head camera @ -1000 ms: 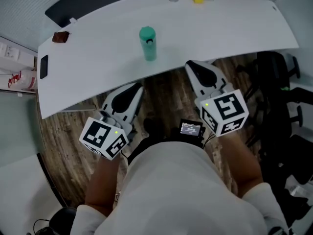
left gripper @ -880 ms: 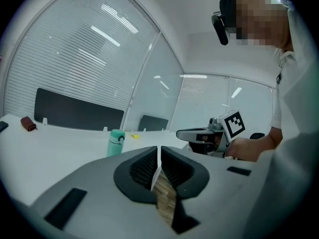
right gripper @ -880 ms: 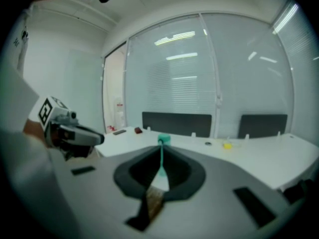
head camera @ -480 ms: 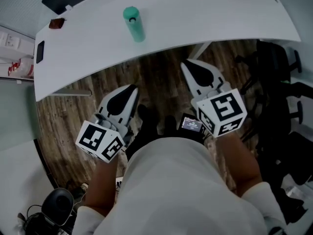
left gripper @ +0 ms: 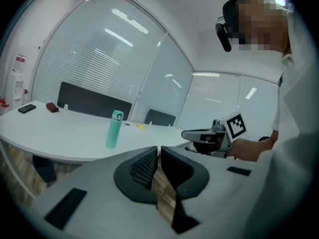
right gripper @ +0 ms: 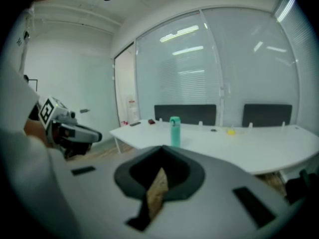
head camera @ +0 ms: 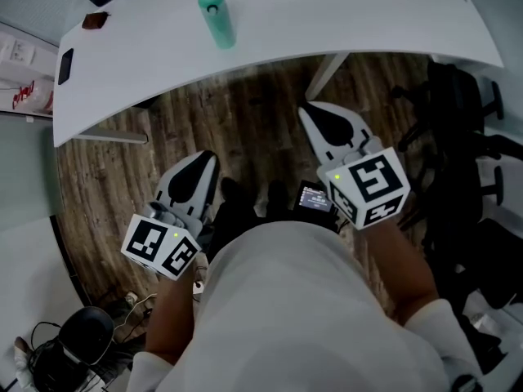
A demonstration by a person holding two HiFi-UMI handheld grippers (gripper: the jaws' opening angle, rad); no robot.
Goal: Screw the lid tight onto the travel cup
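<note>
Left gripper point(left gripper: 158, 156) fingers almost touch, holding nothing; right gripper point(right gripper: 162, 152) fingers meet, also empty; both hang over the wooden floor point(head camera: 245, 129), pointing at the white tabletop point(head camera: 368, 23); the green cup point(head camera: 216, 19) stands upright there, lid on, well apart; only the gripper views show a small yellow thing point(right gripper: 230, 131) on the tabletop.

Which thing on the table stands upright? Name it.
The green travel cup: it alone stands tall. The black phone and the small brown item lie low near the table's left end.
</note>
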